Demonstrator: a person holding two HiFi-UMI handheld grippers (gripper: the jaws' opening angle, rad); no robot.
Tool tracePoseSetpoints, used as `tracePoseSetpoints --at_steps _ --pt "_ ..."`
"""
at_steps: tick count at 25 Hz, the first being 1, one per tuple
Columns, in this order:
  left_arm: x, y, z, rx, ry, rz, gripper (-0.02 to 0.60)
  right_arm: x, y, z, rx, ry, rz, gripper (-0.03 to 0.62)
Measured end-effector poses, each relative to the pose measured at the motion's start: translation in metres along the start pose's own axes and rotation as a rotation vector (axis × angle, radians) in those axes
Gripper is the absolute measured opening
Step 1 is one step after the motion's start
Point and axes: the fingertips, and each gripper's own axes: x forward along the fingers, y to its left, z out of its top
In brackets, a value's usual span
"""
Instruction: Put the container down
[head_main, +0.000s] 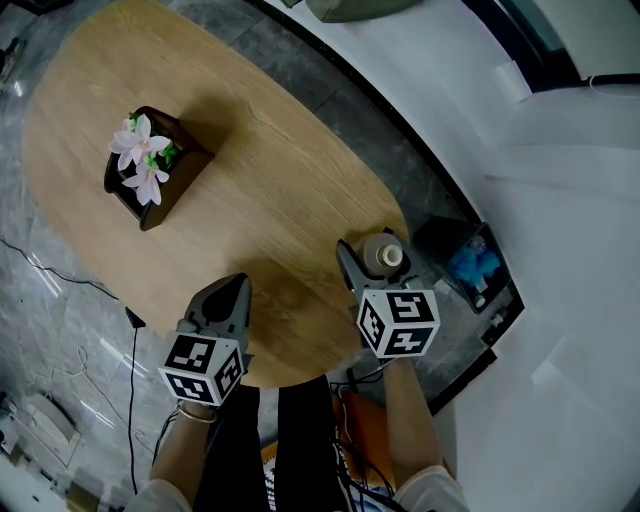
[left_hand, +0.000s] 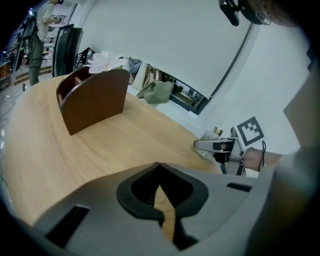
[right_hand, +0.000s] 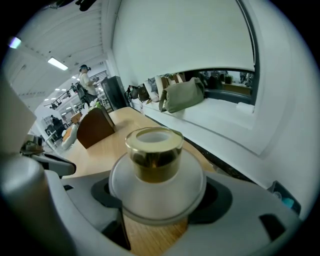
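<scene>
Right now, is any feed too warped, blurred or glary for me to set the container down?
Right gripper view: strong fisheye and dark corners, yet the container in the right tongs is sharp, with mild reflections on its gold neck. Left gripper view: same warping, and the flower box is slightly soft. Head view: even light, the box casts a soft shadow on the table, no glare on the wood.

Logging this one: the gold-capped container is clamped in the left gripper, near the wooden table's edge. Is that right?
No. The right gripper has its jaws closed on the gold-capped container, as the right gripper view shows. The left gripper is shut on nothing. The container is indeed near the wooden table's edge.
</scene>
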Motion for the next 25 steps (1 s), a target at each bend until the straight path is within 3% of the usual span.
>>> tracePoseSetpoints --at_steps 8,25 --pt "0.002 -0.005 -0.004 -0.009 0.004 -0.008 0.008 0.0 0.0 0.001 -0.024 -0.008 0.009 0.345" --pt "-0.005 0.001 -0.016 -0.019 0.009 0.003 0.008 0.0 0.005 -0.004 -0.14 -0.088 -0.065 0.345"
